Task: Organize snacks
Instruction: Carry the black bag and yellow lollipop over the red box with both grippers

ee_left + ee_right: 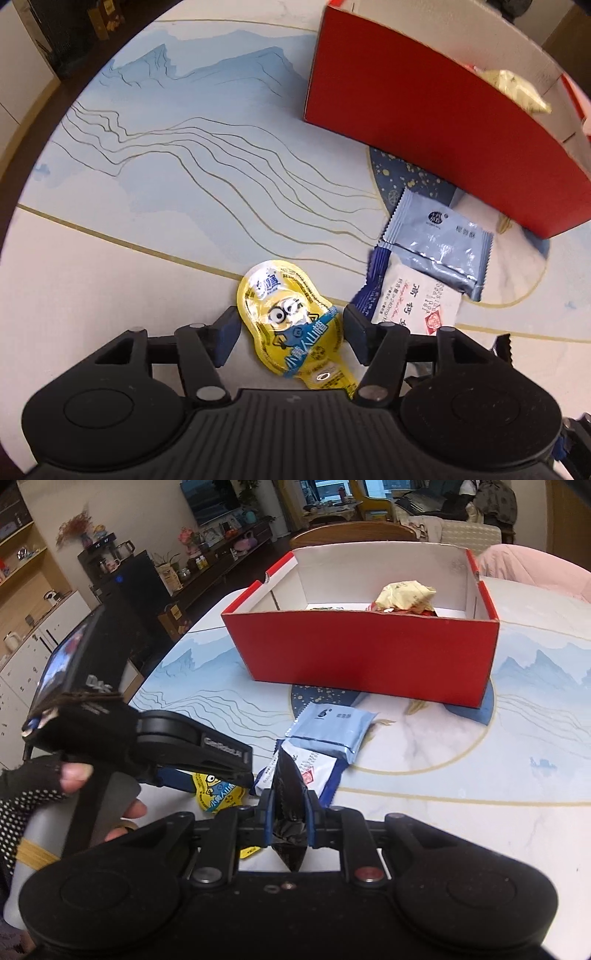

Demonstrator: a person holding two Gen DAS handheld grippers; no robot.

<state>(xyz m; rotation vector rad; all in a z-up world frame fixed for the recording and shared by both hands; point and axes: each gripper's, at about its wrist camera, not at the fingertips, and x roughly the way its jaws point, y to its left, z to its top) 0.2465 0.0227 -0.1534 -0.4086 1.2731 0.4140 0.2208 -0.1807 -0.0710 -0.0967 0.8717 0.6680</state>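
So the left gripper (288,332) sits low in the bottom middle of its view with the fingers spread wide, one on each side of a yellow minion snack pouch (291,325) lying flat on the table (147,192); the pads look just beside the pouch's edges, not squeezing it. Right of that, toward the lower right of the frame, a light blue snack packet (439,243) lies partly on top of a white packet with red print (413,299). Upper right is the red cardboard box (424,118), open on top, with a crinkly yellow wrapper (521,90) poking out.

Over on the right wrist view, the right gripper (290,823) is at bottom center, fingers pinched narrow on a dark foil packet (290,805) standing on edge between them. The left gripper (207,757) comes in from the left side, held by a gloved hand (48,790). The box (362,657) sits upper middle.
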